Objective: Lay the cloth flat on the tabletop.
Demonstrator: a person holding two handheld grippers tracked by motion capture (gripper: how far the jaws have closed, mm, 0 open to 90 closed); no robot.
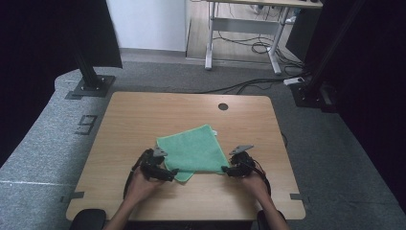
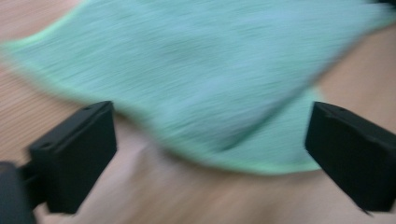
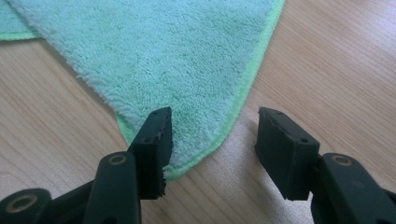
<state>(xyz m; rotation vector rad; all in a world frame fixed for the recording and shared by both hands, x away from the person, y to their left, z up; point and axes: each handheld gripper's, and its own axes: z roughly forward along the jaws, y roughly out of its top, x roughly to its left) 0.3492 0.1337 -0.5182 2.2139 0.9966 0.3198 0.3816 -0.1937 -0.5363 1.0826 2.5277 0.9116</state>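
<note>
A green microfibre cloth lies folded on the wooden table, a little toward the near side. My left gripper sits at the cloth's near-left corner. In the left gripper view its jaws stand wide open, and the blurred cloth lies ahead of and between them, untouched by either pad. My right gripper is at the cloth's near-right corner. Its jaws are partly open and straddle that corner of the cloth; the left fingertip hangs over the fabric, the right one over bare wood.
A round cable hole sits near the table's far edge. Black stand feet rest on the grey floor beyond the far left corner, and a white-legged desk with cables stands behind.
</note>
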